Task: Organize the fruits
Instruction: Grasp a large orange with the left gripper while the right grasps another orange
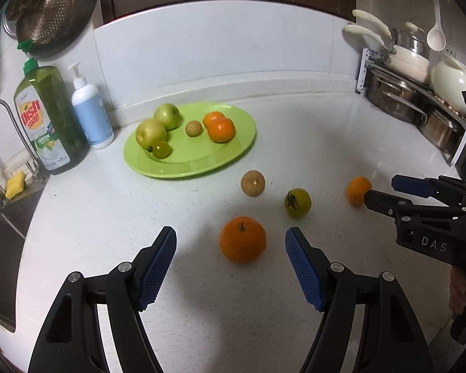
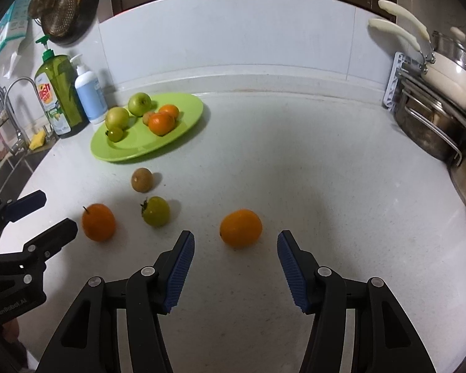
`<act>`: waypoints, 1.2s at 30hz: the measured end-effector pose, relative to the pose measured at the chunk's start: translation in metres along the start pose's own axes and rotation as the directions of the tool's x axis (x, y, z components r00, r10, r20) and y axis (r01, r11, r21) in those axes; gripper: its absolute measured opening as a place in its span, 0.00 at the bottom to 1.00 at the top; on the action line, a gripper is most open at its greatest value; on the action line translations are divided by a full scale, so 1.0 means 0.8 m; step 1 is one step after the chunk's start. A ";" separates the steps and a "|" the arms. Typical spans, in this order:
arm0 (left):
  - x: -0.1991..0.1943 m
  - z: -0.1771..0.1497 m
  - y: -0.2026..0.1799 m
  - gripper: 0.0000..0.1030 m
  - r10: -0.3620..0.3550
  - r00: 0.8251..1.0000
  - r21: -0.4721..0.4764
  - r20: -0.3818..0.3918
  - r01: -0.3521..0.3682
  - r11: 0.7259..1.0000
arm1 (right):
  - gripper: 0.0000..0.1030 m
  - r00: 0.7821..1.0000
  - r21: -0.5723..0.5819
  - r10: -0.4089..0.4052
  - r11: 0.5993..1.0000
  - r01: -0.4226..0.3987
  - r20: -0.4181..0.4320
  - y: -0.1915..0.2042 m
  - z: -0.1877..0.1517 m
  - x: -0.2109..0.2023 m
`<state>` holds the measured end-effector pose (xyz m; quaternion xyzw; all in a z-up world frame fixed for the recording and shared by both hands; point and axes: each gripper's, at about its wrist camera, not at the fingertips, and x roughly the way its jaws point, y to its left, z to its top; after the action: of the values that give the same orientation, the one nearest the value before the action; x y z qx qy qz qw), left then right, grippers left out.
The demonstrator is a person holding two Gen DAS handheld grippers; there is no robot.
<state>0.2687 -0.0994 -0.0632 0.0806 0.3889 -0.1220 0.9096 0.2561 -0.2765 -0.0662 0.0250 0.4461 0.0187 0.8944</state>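
Both wrist views, counter seen from just above. Nearest the left gripper [image 1: 230,269], jaws wide apart and holding nothing, lies the stemmed orange [image 1: 243,239] — on the counter [image 1: 295,143], in line with the gap but not yet between the pads. The right gripper [image 2: 236,269] stands likewise spread and empty, with the plain orange [image 2: 240,228] just ahead of its fingertips. Neither fruit is touched.

Further out on the counter: a green tomato [image 1: 297,202] between the two oranges, and beyond it a small brown fruit [image 1: 253,183], the loose piece closest to the plate [image 1: 242,146].

Farthest, near the back wall, the green plate carries two apples [image 1: 150,133], a small green tomato beside them, a small brown fruit at the middle and two oranges [image 1: 221,129] toward its right. Like seems to be grouped with like, so the sorting is judged roughly at its midpoint — six pieces plated, four still loose.

Remaining, by that reading: close on each near orange, carry it to the orange side of the plate, then collect the tomato and the brown fruit. Round fruit may roll when nudged by a pad.
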 end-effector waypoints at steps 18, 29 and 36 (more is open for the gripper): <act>0.036 -0.004 -0.001 0.55 -0.025 0.998 -0.022 -0.057 0.023 0.999 | 0.47 0.999 -0.048 0.029 0.998 -0.030 -0.024 -0.003 0.002 0.033; 0.043 -0.005 0.001 0.45 -0.028 0.997 -0.037 -0.073 0.025 0.999 | 0.38 0.999 -0.076 0.018 0.997 -0.020 -0.031 -0.002 0.002 0.040; 0.044 -0.004 -0.001 0.38 -0.042 0.996 -0.025 -0.073 0.040 0.999 | 0.36 0.999 -0.084 0.010 0.996 -0.013 -0.031 -0.003 0.002 0.040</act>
<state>0.2898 -0.1054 -0.0913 0.0663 0.4252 -0.1332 0.8928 0.2771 -0.2770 -0.0909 -0.0107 0.4586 0.0430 0.8875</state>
